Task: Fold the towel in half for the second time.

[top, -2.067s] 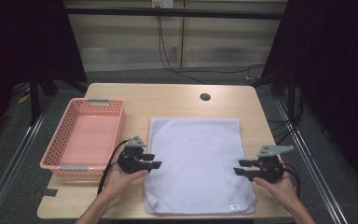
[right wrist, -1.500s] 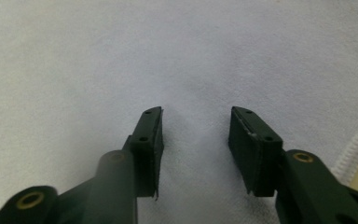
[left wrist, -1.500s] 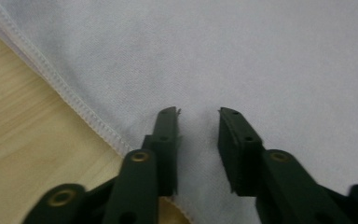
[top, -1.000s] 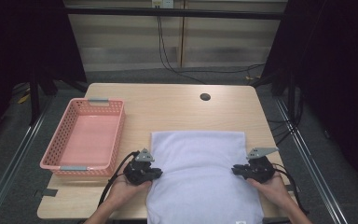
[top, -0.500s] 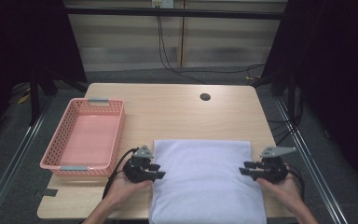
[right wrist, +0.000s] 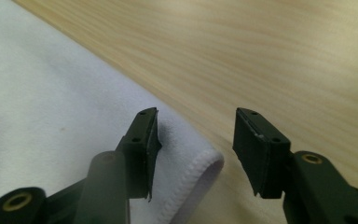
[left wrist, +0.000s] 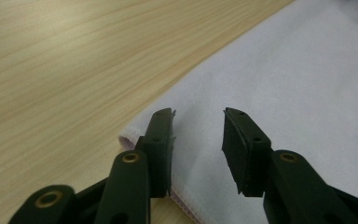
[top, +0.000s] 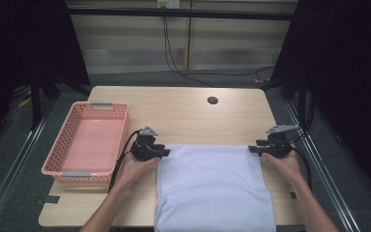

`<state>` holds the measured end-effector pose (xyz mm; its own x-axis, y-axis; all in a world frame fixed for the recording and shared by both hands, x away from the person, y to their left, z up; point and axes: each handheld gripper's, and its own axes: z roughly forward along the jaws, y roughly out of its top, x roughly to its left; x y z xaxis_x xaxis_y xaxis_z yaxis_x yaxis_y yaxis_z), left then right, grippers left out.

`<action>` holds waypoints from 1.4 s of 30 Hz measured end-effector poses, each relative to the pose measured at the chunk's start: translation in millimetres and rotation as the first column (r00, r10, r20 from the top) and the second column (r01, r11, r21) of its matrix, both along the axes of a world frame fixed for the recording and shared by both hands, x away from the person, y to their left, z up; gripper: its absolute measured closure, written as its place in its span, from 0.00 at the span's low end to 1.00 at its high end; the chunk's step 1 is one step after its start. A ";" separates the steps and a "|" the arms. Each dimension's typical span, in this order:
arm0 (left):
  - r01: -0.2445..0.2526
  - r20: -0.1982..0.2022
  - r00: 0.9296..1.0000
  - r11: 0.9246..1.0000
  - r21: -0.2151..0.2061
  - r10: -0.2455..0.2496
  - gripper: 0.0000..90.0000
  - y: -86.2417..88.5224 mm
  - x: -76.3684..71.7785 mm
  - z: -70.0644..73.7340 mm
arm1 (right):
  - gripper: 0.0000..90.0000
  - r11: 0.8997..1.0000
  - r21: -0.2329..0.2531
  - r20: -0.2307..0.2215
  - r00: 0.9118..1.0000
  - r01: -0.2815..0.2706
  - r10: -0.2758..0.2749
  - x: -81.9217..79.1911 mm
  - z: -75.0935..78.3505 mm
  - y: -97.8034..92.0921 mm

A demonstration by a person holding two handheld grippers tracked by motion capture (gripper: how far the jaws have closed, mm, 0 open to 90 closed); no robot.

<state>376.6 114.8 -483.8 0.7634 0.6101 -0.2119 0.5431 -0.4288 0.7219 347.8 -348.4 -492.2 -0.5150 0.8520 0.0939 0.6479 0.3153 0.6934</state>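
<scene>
Now both tongs, left (top: 164, 152) and right (top: 251, 149), gape empty at the far corners of the towel (top: 212, 186), freshly folded toward the person and released, so this fold looks done.

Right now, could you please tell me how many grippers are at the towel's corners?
2. The left gripper sits open at the white towel's far left corner; the right gripper sits open at its far right corner. The towel's near edge hangs off the table, so nothing there can be checked.
</scene>
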 end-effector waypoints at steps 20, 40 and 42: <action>-0.049 -0.008 0.999 0.998 0.040 0.049 0.63 2.9 18.4 -18.8 | 0.93 0.998 0.043 -0.055 0.997 -0.056 0.059 -1.8 -7.9 4.5; -0.041 0.086 0.995 0.994 -0.106 0.051 0.93 5.1 25.5 47.1 | 0.95 0.986 0.167 0.094 0.996 -0.027 0.012 1.6 46.6 -9.1; -0.054 0.099 0.993 0.993 -0.105 0.064 0.93 5.7 29.5 52.6 | 0.95 0.983 0.182 0.117 0.993 -0.036 0.015 4.1 55.4 -8.5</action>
